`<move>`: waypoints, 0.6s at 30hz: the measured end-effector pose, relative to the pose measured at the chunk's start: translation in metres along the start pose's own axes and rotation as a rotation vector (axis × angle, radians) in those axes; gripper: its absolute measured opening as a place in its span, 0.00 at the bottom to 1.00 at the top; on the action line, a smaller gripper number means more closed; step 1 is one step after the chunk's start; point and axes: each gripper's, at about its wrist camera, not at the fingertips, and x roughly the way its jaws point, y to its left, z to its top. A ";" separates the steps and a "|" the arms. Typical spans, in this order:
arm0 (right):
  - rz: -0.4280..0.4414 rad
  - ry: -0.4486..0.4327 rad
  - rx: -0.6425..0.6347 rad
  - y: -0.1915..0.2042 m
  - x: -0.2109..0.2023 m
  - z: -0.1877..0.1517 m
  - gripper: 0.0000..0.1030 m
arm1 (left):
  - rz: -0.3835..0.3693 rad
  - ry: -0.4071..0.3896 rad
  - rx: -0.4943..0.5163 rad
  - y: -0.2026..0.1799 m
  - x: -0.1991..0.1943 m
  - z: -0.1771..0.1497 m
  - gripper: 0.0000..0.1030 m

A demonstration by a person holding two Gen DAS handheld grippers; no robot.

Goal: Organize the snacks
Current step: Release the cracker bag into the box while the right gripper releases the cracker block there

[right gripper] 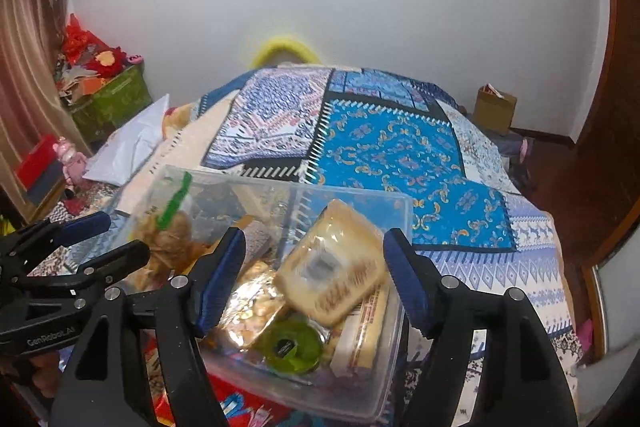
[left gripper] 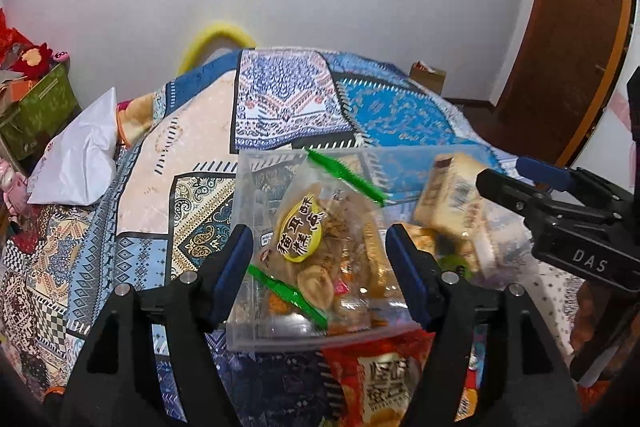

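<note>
Meanwhile, on a patchwork bedspread (right gripper: 384, 143), one clear plastic bin (right gripper: 400, 203) takes in the snacks. Both grippers, left (left gripper: 318, 269) and right (right gripper: 314, 277), hover wide open over it, gripping nothing. One green-sealed pastry bag (left gripper: 312, 235) lies at the bin's left, one tan cake packet (right gripper: 336, 267) at its right, one small green round (right gripper: 290, 345) nearest. Best practice, arguably: seat packets flat, then fetch the red packet (left gripper: 380, 379) lying near.

Clear glossy plastic bin (right gripper: 384, 205); shiny crinkled plastic snack bag (left gripper: 320, 247); patterned cloth bedspread (right gripper: 392, 147); wood door (left gripper: 560, 39)
</note>
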 end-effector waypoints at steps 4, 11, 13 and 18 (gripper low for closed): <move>0.003 -0.018 -0.020 0.005 -0.017 -0.004 0.70 | -0.005 -0.011 -0.002 0.001 -0.020 -0.004 0.70; 0.023 -0.025 -0.030 0.007 -0.049 -0.023 0.73 | -0.007 0.003 0.003 0.004 -0.051 -0.027 0.70; 0.014 -0.026 -0.033 0.008 -0.058 -0.032 0.73 | -0.002 0.013 0.016 0.004 -0.058 -0.037 0.70; -0.003 0.004 -0.048 0.007 -0.074 -0.061 0.74 | 0.004 0.054 0.048 0.001 -0.070 -0.065 0.70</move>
